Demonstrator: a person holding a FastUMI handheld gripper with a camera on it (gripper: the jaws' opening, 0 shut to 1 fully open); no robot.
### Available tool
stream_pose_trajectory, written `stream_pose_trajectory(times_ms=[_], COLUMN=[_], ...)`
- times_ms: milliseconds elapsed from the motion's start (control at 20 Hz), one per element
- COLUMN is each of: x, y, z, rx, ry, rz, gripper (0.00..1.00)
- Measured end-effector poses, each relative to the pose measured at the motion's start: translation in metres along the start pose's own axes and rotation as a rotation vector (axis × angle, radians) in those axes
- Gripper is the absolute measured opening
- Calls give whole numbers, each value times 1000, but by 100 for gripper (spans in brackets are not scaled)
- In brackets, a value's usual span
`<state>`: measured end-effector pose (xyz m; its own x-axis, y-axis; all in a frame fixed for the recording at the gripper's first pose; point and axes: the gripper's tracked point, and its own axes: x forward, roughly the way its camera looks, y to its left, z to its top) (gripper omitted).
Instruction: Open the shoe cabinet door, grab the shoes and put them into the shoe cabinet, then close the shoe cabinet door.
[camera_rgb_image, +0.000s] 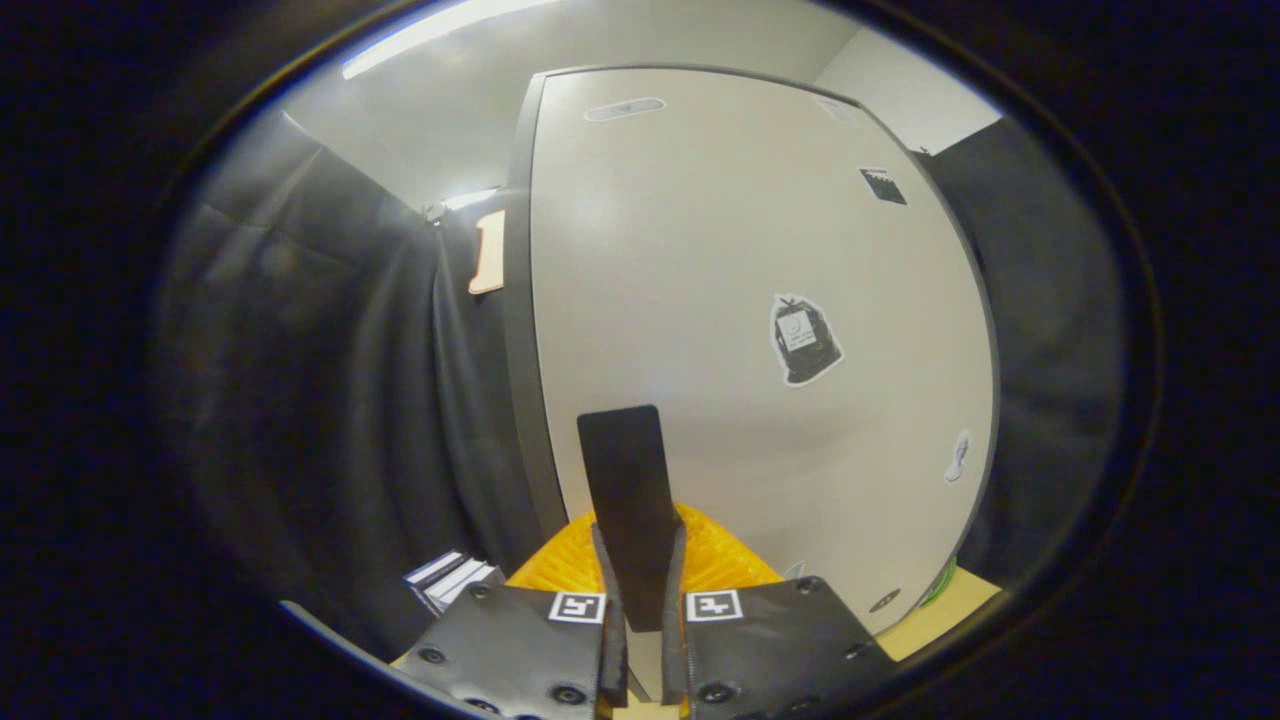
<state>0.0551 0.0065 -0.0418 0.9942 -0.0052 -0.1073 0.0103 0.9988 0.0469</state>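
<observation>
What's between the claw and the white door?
In the gripper view, the claw pinches a black strip; behind it an orange ridged thing sits before the door.

A pale wooden surface carries the scene, visible as a bare strip at the base of the shoe cabinet door. The cabinet stands directly on it, and a small stack of white-and-dark flat items lies near the door's dark edge.

— What colour was the flat cabinet door?
— Pale grey-white, with a dark grey edge, and a black-and-white sticker on it.
— And the flat black handle tab?
— Plain matte black, against ribbed orange-yellow plastic. The gripper squeezing it carried black-and-white square markers.
</observation>
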Motion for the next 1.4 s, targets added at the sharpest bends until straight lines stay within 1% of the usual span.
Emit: stream_pose_trajectory(times_ms=[350,700,850,1100,1400], x=[-39,-78,-93,-111,-134], y=[-9,-31,-39,-49,-61], z=[3,9,11,16,23], rx=[-14,-20,-27,-19,-25], ry=[-39,-50,-50,-44,-34], rz=[-44,-96,-103,-80,-4], gripper=[15,15,15,15,14])
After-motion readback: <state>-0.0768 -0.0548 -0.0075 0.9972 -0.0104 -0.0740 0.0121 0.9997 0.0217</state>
